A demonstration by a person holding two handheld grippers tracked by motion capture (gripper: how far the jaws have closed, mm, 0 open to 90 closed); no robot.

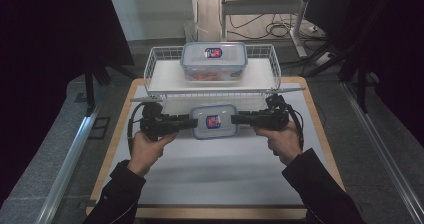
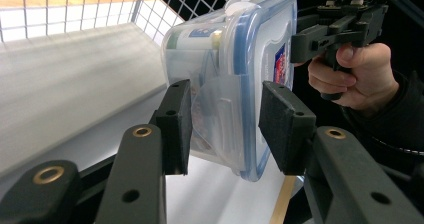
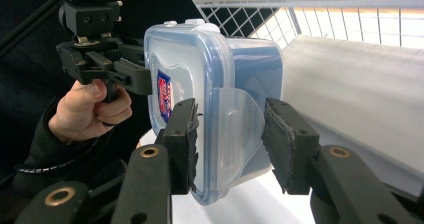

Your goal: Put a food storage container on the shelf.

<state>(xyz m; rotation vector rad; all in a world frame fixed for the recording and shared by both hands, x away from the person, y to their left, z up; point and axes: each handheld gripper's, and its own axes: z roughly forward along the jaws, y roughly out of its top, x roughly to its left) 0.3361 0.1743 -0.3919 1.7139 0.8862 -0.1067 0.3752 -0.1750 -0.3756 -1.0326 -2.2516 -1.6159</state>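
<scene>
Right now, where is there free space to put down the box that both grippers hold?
The white table is bare between the held box and the near edge, between the two forearms. In the wire basket, strips left and right of the second box are free, but narrow. It is crowded where the left gripper and the right gripper sit close to the basket's front rim.

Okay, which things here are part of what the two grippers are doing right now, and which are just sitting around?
In the job:
- near food container, held at both ends
- left gripper
- right gripper

Sitting around:
- second food container, in the basket
- white wire basket
- table
- cables on the floor
</scene>
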